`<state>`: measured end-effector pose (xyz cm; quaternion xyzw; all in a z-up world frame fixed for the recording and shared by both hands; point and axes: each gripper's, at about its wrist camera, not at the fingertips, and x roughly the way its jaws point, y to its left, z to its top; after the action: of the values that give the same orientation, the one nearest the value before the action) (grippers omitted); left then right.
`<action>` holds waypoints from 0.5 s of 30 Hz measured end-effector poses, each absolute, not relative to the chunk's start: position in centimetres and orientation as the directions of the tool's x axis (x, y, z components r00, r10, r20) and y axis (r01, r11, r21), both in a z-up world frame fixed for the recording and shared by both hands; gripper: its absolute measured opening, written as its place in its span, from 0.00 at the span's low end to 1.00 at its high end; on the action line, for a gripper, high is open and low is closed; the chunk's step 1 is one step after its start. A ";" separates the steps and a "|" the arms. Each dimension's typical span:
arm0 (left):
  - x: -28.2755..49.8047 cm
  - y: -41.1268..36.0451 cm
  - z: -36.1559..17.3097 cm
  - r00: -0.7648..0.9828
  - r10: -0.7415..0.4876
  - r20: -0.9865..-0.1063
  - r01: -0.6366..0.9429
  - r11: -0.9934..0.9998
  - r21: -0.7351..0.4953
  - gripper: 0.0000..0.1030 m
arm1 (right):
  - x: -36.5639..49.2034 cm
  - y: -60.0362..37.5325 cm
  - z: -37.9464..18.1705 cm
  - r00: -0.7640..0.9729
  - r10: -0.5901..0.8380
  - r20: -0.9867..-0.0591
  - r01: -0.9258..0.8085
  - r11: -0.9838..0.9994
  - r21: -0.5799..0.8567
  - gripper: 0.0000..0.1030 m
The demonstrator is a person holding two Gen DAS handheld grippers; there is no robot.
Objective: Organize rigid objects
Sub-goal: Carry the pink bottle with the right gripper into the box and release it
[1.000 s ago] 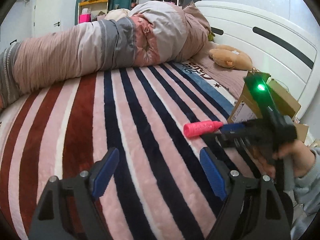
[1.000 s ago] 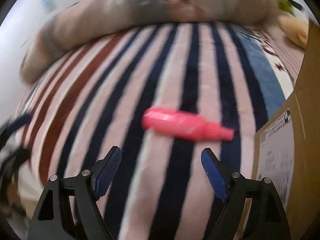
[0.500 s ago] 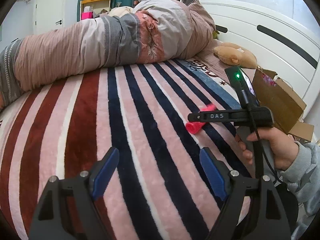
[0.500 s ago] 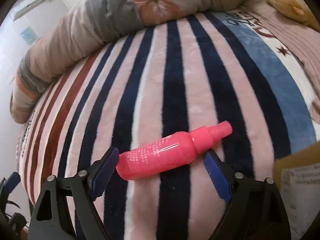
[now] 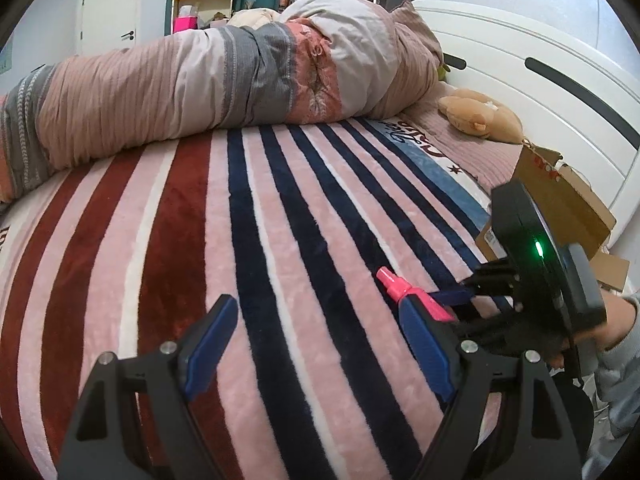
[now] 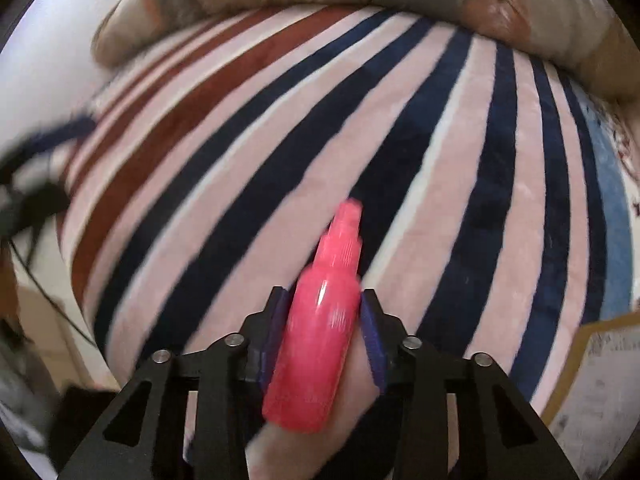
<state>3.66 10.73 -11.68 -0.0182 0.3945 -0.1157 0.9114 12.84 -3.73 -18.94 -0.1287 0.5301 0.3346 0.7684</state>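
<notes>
A pink spray bottle (image 6: 320, 340) lies on the striped blanket (image 6: 440, 160), nozzle pointing away from the right wrist camera. My right gripper (image 6: 324, 294) is closing its jaws around the bottle's body, and both blue pads touch its sides. In the left wrist view the bottle (image 5: 400, 285) shows only its nozzle and shoulder beside the right gripper (image 5: 450, 300), which a hand (image 5: 608, 328) holds at the right. My left gripper (image 5: 316, 312) hovers over the blanket, open, with nothing between its fingers.
A cardboard box (image 5: 560, 200) stands open at the bed's right edge, by the white headboard (image 5: 520, 60). A rolled duvet (image 5: 200, 88) runs across the far side. A tan plush toy (image 5: 476, 120) lies near the headboard.
The right gripper has rolled so the bottle now runs lengthwise between its jaws, and the jaws have come in from wide apart onto it. The left gripper has stayed put.
</notes>
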 end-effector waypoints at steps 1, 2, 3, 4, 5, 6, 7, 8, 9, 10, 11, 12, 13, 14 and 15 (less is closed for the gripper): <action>3.6 10.6 -11.8 0.659 -0.229 -0.717 0.199 0.972 -0.128 0.78 | 12.1 -3.5 -19.0 0.233 0.363 -0.902 -0.669 0.734 0.122 0.34; 3.6 10.5 -11.9 0.653 -0.239 -0.719 0.203 0.969 -0.138 0.78 | 11.6 -3.4 -19.2 0.254 0.348 -0.902 -0.682 0.726 0.088 0.34; 3.5 10.4 -12.1 0.648 -0.246 -0.720 0.205 0.968 -0.146 0.78 | 11.3 -3.3 -19.3 0.264 0.337 -0.904 -0.686 0.724 0.070 0.32; 3.6 10.3 -12.2 0.643 -0.257 -0.721 0.208 0.965 -0.157 0.78 | 11.1 -3.5 -19.4 0.274 0.333 -0.902 -0.689 0.722 0.058 0.30; 3.6 10.2 -12.3 0.637 -0.272 -0.721 0.215 0.961 -0.173 0.78 | 10.8 -3.5 -19.3 0.285 0.335 -0.898 -0.691 0.722 0.050 0.27; 3.6 10.0 -12.4 0.632 -0.291 -0.718 0.225 0.956 -0.189 0.78 | 10.2 -3.7 -18.8 0.302 0.345 -0.889 -0.692 0.721 0.044 0.27; 3.5 9.9 -12.4 0.628 -0.315 -0.712 0.239 0.948 -0.210 0.78 | 9.4 -3.7 -18.0 0.320 0.364 -0.874 -0.702 0.711 0.039 0.26; 3.4 9.6 -12.2 0.623 -0.355 -0.697 0.260 0.934 -0.244 0.78 | 8.8 -3.8 -17.1 0.337 0.384 -0.860 -0.712 0.701 0.034 0.26; 3.3 9.4 -11.9 0.620 -0.383 -0.684 0.276 0.923 -0.267 0.78 | 8.0 -3.9 -16.3 0.350 0.401 -0.847 -0.720 0.694 0.031 0.26; 3.3 9.1 -11.5 0.617 -0.411 -0.671 0.291 0.911 -0.291 0.78 | 7.3 -4.2 -15.1 0.362 0.426 -0.829 -0.727 0.686 0.035 0.26; 3.3 8.9 -11.1 0.617 -0.429 -0.660 0.302 0.903 -0.305 0.78 | 6.5 -4.5 -13.5 0.372 0.466 -0.803 -0.739 0.673 0.048 0.26; 3.3 8.6 -10.6 0.618 -0.448 -0.646 0.315 0.894 -0.318 0.77 | 6.1 -4.4 -12.5 0.382 0.486 -0.786 -0.744 0.666 0.050 0.26; 3.2 8.3 -9.9 0.620 -0.474 -0.625 0.335 0.880 -0.336 0.76 | 5.3 -4.7 -11.0 0.402 0.512 -0.759 -0.752 0.658 0.046 0.26; 3.3 8.0 -9.2 0.618 -0.507 -0.601 0.355 0.862 -0.362 0.75 | 4.5 -5.0 -9.7 0.414 0.540 -0.733 -0.765 0.643 0.042 0.26; 3.3 7.9 -8.6 0.613 -0.542 -0.575 0.373 0.840 -0.393 0.70 | 4.2 -5.2 -8.8 0.419 0.563 -0.712 -0.773 0.633 0.045 0.26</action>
<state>3.31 7.90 -8.57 -0.1180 0.3568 -0.2569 0.8904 4.17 -5.21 -8.76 -0.1468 0.3582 0.4025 0.8295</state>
